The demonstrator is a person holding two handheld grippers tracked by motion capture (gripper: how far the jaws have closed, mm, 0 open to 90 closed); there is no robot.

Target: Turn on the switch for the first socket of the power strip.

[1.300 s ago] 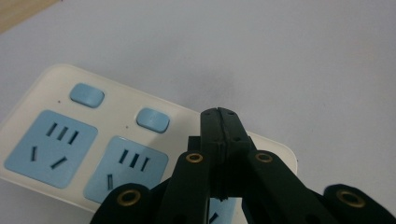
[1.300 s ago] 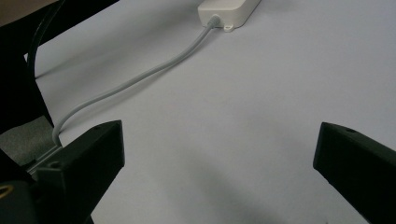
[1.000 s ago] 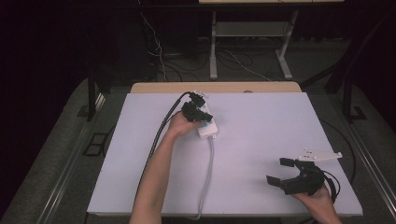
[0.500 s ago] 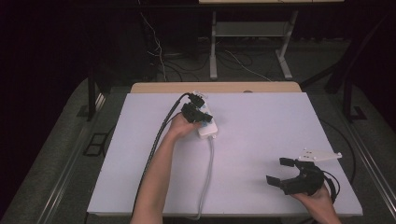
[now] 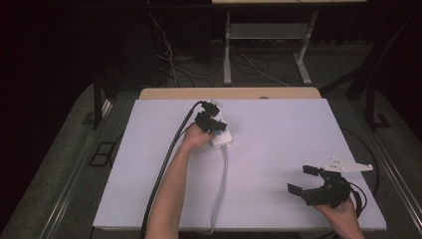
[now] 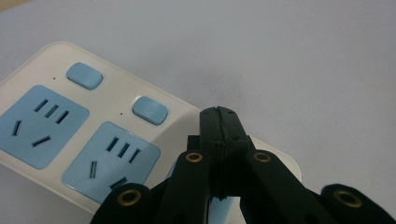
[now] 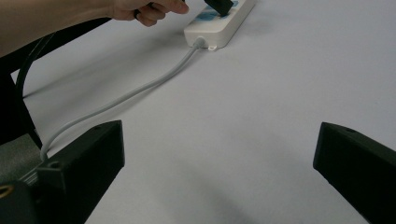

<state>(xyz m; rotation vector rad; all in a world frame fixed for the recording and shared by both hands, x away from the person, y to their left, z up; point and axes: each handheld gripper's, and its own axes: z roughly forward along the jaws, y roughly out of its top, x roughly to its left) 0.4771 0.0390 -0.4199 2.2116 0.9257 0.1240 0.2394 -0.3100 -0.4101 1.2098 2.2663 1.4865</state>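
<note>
Both forearms are bare, with no sleeve visible. The left gripper (image 6: 218, 112) is of black plastic: two flat jaws carried on angular linkage arms, each arm fitted with brass-coloured ringed pivot bushings and small recessed screws near the jaw tips. A thick black cable (image 5: 166, 164) trails from it alongside the left forearm. The right gripper (image 5: 304, 179) is likewise black, with two blocky, square-ended jaws; a brass-ringed fastener shows on one. It carries a pale grey three-cornered plate (image 5: 348, 166) with small holes, and a black cable loops behind it.
</note>
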